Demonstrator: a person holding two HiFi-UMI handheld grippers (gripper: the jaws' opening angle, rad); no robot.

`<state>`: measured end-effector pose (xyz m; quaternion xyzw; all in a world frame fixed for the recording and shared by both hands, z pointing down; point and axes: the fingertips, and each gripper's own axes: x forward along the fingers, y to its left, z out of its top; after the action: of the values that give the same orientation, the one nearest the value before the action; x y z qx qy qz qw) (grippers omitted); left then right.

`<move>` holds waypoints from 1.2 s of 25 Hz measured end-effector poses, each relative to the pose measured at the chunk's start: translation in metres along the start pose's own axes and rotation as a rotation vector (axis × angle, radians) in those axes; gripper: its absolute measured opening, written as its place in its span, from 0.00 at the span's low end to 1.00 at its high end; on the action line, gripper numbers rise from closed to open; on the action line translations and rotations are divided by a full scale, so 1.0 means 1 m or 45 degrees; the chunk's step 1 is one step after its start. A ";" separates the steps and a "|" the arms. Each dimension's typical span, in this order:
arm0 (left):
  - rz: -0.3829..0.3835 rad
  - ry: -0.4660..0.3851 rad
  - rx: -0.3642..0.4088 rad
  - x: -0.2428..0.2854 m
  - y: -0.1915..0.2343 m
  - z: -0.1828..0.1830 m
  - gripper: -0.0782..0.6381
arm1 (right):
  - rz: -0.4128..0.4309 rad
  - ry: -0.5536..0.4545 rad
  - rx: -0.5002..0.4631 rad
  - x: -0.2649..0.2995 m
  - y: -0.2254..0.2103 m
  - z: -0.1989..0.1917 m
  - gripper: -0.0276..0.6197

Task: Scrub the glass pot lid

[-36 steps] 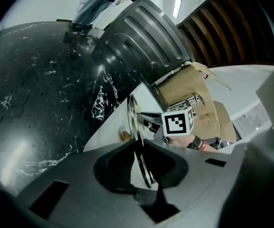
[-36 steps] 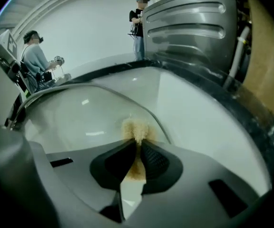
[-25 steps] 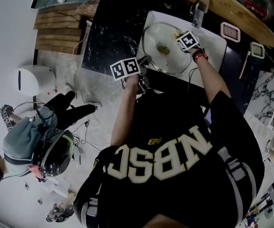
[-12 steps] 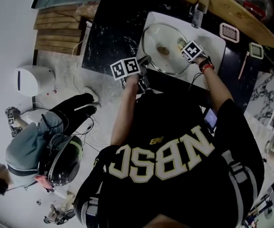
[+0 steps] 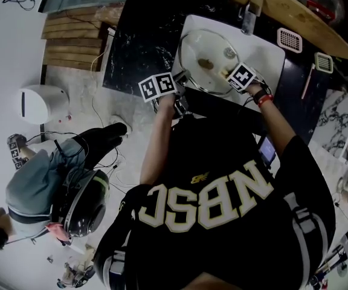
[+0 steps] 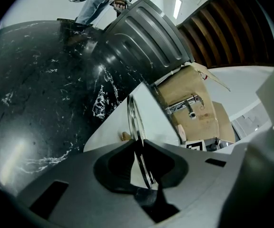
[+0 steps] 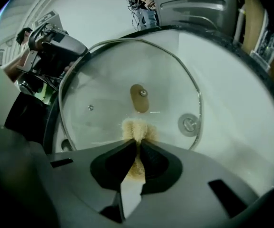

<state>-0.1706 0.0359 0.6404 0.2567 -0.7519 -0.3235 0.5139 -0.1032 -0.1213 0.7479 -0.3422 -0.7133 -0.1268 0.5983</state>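
Observation:
The glass pot lid (image 5: 205,60) stands tilted in the white sink (image 5: 270,53), its tan knob (image 7: 139,98) facing my right gripper. At the lid's near left edge my left gripper (image 5: 182,80) is shut on the metal rim (image 6: 137,127), which runs edge-on between its jaws. My right gripper (image 5: 228,72) is at the lid's near right part, shut on a tan scrub pad (image 7: 136,131) whose tuft presses against the glass just below the knob. The left gripper (image 6: 140,145) and the right gripper (image 7: 138,145) each show their jaws closed round what they hold.
A black marble counter (image 5: 139,41) lies left of the sink, with a faucet (image 5: 249,9) behind it and a sink drain (image 7: 189,124) beside the lid. A grey ribbed bin (image 6: 146,37) stands beyond the counter. A seated person (image 5: 47,192) and a white round appliance (image 5: 38,101) are on the floor at left.
My right gripper has slid with the pad from the lid's far right side toward its near edge. The left gripper has kept still on the rim.

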 end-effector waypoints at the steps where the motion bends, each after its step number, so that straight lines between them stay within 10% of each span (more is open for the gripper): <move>1: 0.001 0.000 0.000 0.000 0.000 0.000 0.21 | 0.026 -0.017 0.004 -0.002 0.007 0.002 0.10; 20: 0.029 0.026 0.032 0.002 0.001 0.003 0.21 | 0.152 -0.364 0.026 -0.007 0.042 0.121 0.11; 30: 0.034 0.022 0.029 0.002 0.001 0.003 0.21 | 0.019 -0.449 0.058 0.000 -0.002 0.162 0.11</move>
<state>-0.1738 0.0359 0.6412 0.2553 -0.7545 -0.3058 0.5215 -0.2285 -0.0274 0.7072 -0.3507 -0.8073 -0.0442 0.4726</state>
